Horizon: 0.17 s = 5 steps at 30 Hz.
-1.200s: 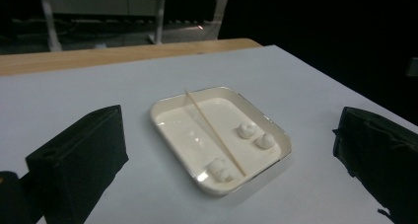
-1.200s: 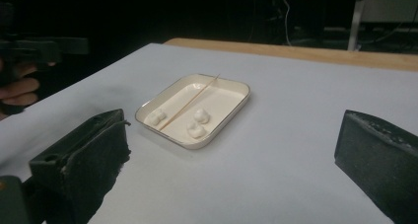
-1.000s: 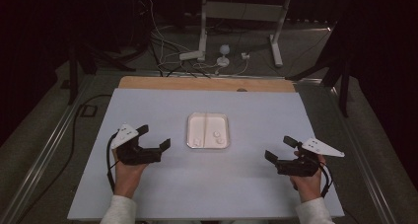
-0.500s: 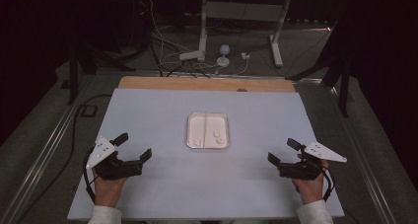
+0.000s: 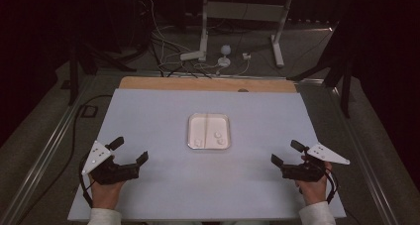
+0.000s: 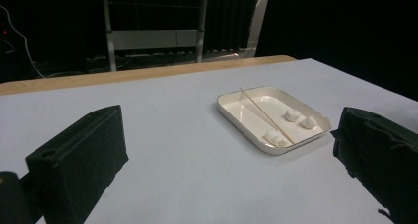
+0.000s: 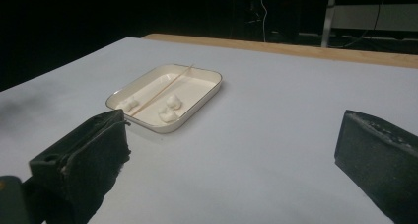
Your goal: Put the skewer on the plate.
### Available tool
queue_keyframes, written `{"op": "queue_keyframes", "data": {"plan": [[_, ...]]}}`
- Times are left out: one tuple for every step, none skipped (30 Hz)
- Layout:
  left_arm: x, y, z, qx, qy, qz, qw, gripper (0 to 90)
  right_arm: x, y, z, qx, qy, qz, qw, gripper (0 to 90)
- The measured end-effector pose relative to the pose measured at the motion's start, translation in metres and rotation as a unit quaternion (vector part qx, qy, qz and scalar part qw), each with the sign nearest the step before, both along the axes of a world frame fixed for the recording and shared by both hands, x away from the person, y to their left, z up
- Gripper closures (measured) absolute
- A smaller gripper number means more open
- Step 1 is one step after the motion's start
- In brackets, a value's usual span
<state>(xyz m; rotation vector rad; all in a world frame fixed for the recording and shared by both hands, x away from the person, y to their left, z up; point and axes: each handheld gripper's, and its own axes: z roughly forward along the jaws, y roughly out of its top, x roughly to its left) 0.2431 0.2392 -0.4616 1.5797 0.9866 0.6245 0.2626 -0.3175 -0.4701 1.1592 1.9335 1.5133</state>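
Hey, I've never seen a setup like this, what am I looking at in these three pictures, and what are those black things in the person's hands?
A person sits at a table holding a hand-operated tool in each hand. The left gripper and right gripper each have two black jaws, standing open and holding nothing. The high view looks down from above the person. The other two pictures come from small cameras riding on each gripper, so the black blocks at their bottom corners are that gripper's own jaws. In the middle of the table lies a shallow white tray with three small white lumps and a thin wooden skewer laid across it.
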Motion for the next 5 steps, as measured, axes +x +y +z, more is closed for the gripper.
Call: {"op": "queue_keyframes", "data": {"plan": [[-0.0001,0.0006,0.0000,0.000,0.000,0.001,1.0000,0.5,0.0003,-0.0003,-0.0005,0.002,0.001,-0.001,1.0000,0.0],[-0.0001,0.0015,-0.0001,-0.001,0.000,0.002,1.0000,0.4,0.0008,-0.0006,-0.0011,0.002,0.002,-0.001,1.0000,0.0],[0.0000,0.0022,-0.0003,-0.002,0.000,0.004,1.0000,0.4,0.0010,-0.0010,-0.0016,-0.001,0.003,-0.001,1.0000,0.0],[0.0001,0.0029,-0.0004,-0.003,0.001,0.005,1.0000,0.4,0.0010,-0.0015,-0.0021,-0.003,0.003,-0.003,1.0000,0.0],[0.0003,0.0034,-0.0005,-0.005,0.002,0.007,1.0000,0.4,0.0009,-0.0021,-0.0024,-0.003,0.003,-0.005,1.0000,0.0]]}}
